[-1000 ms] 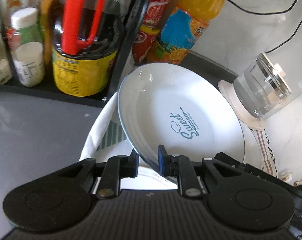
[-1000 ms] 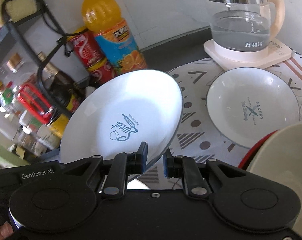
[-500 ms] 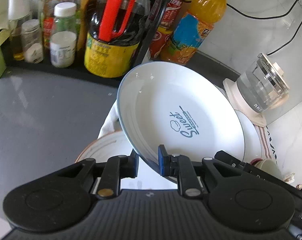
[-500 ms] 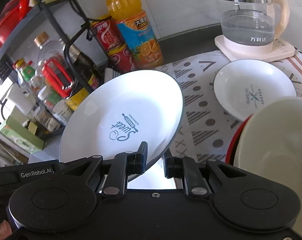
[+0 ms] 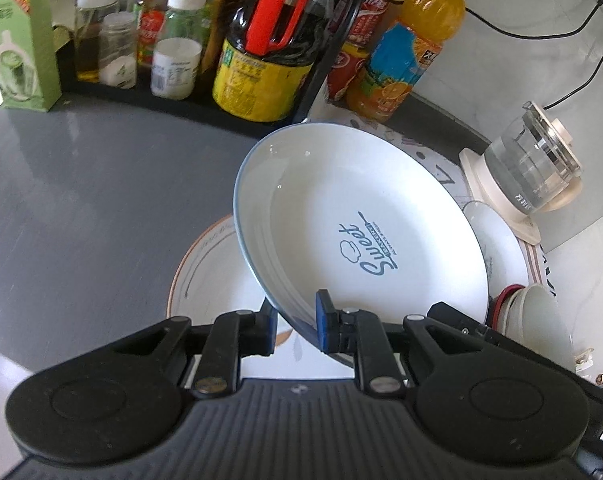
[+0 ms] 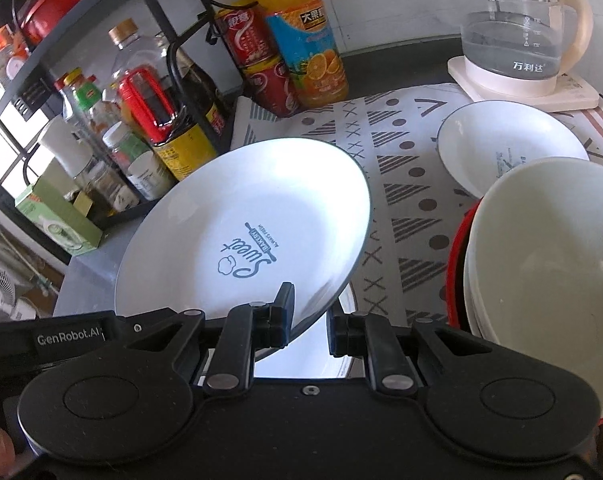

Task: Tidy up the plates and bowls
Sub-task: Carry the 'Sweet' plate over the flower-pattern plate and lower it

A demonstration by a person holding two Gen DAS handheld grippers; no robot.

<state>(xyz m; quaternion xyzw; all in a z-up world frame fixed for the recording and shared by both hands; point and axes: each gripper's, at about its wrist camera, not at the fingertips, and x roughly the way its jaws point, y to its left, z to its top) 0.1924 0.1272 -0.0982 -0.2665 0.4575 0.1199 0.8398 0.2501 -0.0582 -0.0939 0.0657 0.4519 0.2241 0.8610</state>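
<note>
A white plate printed "Sweet" (image 5: pixel 361 232) (image 6: pixel 245 232) hangs tilted in the air, held by both grippers at its near rim. My left gripper (image 5: pixel 297 320) is shut on the rim, blue pads on either side. My right gripper (image 6: pixel 311 316) is shut on the same rim farther along. Below the held plate lies an orange-rimmed plate (image 5: pixel 205 272) on the grey counter. Another white plate marked "Bakery" (image 6: pixel 505 144) rests on the patterned cloth (image 6: pixel 401 184). A stack of cream bowls (image 6: pixel 549 264) in a red bowl (image 6: pixel 455 264) stands close at the right.
A black rack of sauce bottles and jars (image 5: pixel 261 52) lines the back, with an orange drink bottle (image 6: pixel 301 36) and red cans (image 6: pixel 257 60) beside it. A glass kettle (image 6: pixel 517 32) stands on its base at the back right. A green box (image 5: pixel 21 44) sits far left.
Both grippers have carried the plate off the patterned cloth toward the grey counter. The orange-rimmed plate has come into view beneath it, and the bowl stack looms larger in the right wrist view.
</note>
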